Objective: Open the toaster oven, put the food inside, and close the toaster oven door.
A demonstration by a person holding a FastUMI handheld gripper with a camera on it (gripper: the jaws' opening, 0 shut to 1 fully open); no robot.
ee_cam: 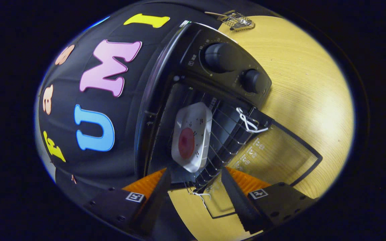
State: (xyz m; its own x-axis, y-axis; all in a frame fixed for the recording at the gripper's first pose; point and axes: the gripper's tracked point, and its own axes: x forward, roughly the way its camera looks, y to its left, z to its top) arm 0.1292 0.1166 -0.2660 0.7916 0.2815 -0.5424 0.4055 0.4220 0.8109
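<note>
Two knobs [220, 57], one plate [192, 137]

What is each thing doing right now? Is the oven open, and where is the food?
Toaster oven: open, view rolled sideways.
Oven door: swung fully open, over the wooden table.
Plate: inside the oven, on the wire rack.
Food: a round red piece, on the plate.
Knobs: two, setting unreadable.
Gripper: open, holding nothing, fingers just before the oven's mouth.
</note>
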